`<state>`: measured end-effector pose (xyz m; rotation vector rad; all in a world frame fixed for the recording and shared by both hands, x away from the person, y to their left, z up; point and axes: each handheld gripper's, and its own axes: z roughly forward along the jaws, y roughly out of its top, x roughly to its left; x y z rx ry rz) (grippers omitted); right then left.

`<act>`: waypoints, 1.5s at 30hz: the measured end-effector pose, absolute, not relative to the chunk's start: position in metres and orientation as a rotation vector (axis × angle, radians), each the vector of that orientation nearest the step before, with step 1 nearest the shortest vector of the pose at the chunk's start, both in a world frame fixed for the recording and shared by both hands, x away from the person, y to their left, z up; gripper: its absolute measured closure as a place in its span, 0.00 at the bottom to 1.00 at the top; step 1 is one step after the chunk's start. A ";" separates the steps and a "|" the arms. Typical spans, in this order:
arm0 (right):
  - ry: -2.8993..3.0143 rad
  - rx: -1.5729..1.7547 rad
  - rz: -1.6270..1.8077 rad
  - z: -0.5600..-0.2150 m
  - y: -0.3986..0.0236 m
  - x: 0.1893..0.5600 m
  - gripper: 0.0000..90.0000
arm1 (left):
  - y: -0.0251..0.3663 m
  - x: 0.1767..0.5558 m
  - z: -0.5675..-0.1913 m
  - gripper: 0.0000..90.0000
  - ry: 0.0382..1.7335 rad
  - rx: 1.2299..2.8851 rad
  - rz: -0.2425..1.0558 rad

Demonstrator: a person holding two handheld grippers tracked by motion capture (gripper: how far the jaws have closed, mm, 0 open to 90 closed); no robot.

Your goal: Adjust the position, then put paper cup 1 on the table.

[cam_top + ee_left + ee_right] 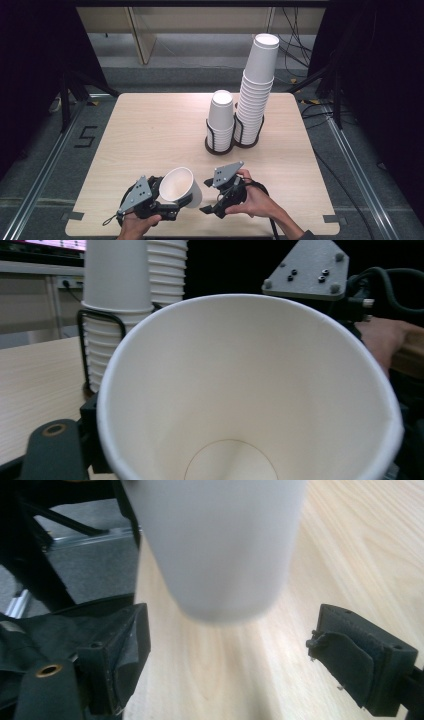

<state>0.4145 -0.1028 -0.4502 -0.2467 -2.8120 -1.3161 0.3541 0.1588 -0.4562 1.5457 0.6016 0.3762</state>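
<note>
The desk [150, 130] carries a black wire holder [226, 145] at about one o'clock from its centre. The holder's right ring holds the tall stack of cups [256, 90]; its left ring, touching the first, holds the short stack of cups [221, 119].

Near the desk's front edge, at about six o'clock, one loose paper cup [180, 187] is off the stacks. The left gripper [167, 207] is clenched on it near the base, and the cup lies tilted with its open mouth up and toward ten o'clock. In the left gripper view the cup's white inside [250, 390] looms right in front of the camera, with both stacks behind it at eleven o'clock.

The right gripper [210, 197] sits just beside the cup at its three o'clock side. Its jaws stand released, wide apart, and in the right gripper view the cup's outer wall [225, 545] hangs between and beyond them, not touched by either pad.

Judging from this, one cup has been taken in hand and is being readied for a handover or a second grip. Where it goes afterwards, whether to a stack or to the desk, cannot be told.
</note>
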 end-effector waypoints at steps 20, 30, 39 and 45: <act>-2.889 -0.469 -1.359 -0.453 -0.132 0.420 0.19 | 0.176 0.368 -0.462 0.19 0.750 1.601 0.592; -2.901 -0.521 -1.346 -0.457 -0.138 0.417 0.19 | 0.186 0.375 -0.465 0.19 0.859 1.595 0.677; -2.923 -0.535 -1.345 -0.458 -0.142 0.412 0.18 | 0.192 0.379 -0.467 0.19 0.911 1.593 0.703; -2.939 -0.562 -1.342 -0.459 -0.148 0.408 0.18 | 0.195 0.382 -0.468 0.19 0.923 1.589 0.715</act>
